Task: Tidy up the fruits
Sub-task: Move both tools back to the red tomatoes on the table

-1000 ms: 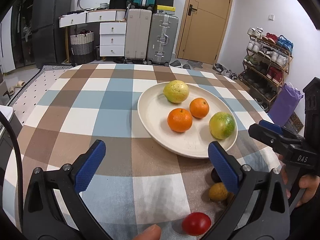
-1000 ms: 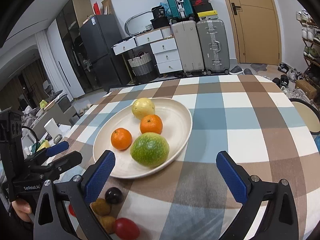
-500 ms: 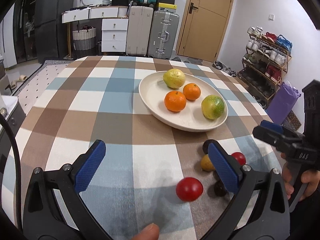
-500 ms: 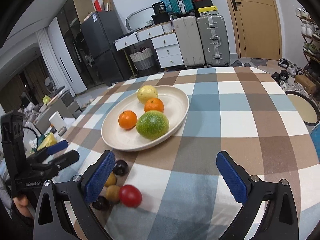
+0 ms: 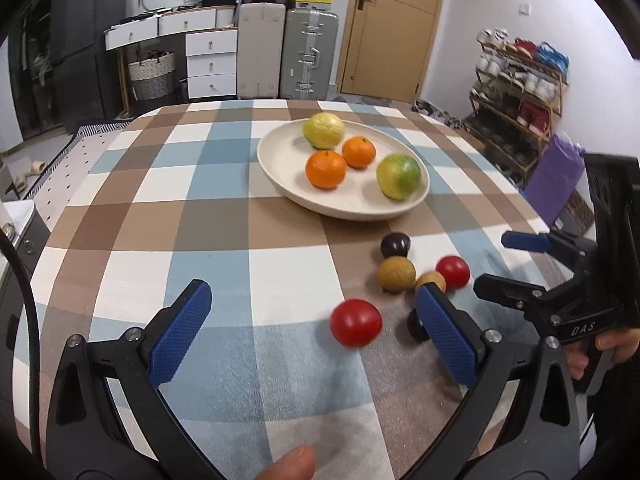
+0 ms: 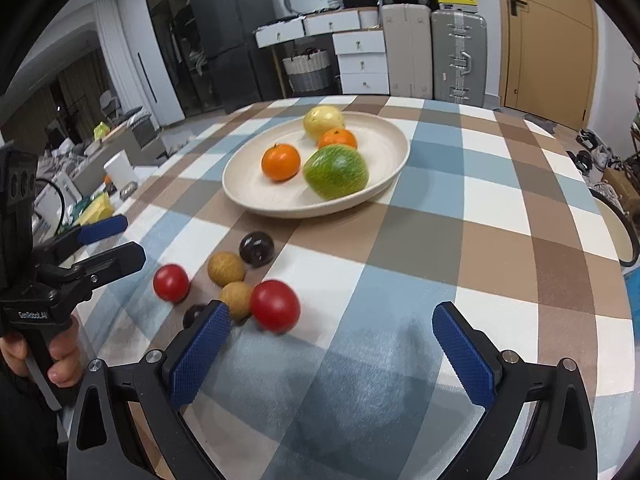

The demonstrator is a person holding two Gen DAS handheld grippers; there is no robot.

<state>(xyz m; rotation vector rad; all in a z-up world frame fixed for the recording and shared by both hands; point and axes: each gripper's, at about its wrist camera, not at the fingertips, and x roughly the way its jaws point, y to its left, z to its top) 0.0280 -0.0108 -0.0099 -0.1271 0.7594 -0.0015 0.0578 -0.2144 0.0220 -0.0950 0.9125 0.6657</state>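
"DAS" marks the right gripper, "GenRobot.AI" the left gripper; both sets of fingers gape empty above the checked bench, suitcases behind.

Left wrist view looks forward from low over the table's near-left edge; right wrist view from near-right. Both share the plate and, nearer, the loose small fruits.
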